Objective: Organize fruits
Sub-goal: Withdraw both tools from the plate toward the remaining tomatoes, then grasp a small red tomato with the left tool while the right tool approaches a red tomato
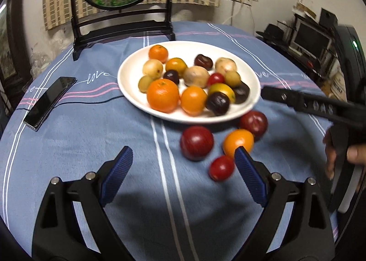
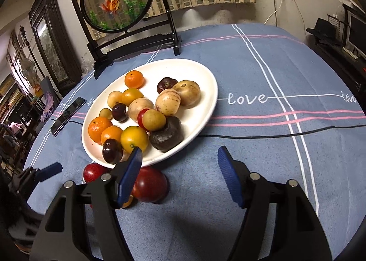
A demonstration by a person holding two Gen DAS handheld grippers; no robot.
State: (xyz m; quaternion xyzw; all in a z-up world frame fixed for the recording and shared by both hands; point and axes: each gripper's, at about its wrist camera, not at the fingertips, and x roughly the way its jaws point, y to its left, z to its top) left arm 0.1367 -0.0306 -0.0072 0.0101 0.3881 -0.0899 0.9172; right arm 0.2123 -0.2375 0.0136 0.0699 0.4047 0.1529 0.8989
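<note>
A white plate (image 1: 128, 82) holds several fruits: oranges, dark plums and tan round ones. Four fruits lie loose on the blue cloth in front of it: a big red plum (image 1: 196, 143), an orange (image 1: 238, 142), a second red plum (image 1: 254, 122) and a small red tomato (image 1: 221, 167). My left gripper (image 1: 183, 158) is open just short of them, with its right pad beside the orange and the tomato. My right gripper (image 2: 180, 158) is open over bare cloth, nothing between its pads; a red plum (image 2: 151, 184) lies under its left finger.
A black phone (image 1: 49, 101) lies left of the plate, and a black cable (image 2: 274, 135) runs across the cloth. A round fish screen on a black stand (image 1: 121, 27) rises behind the plate. A person's hand (image 1: 352, 153) holds the right tool.
</note>
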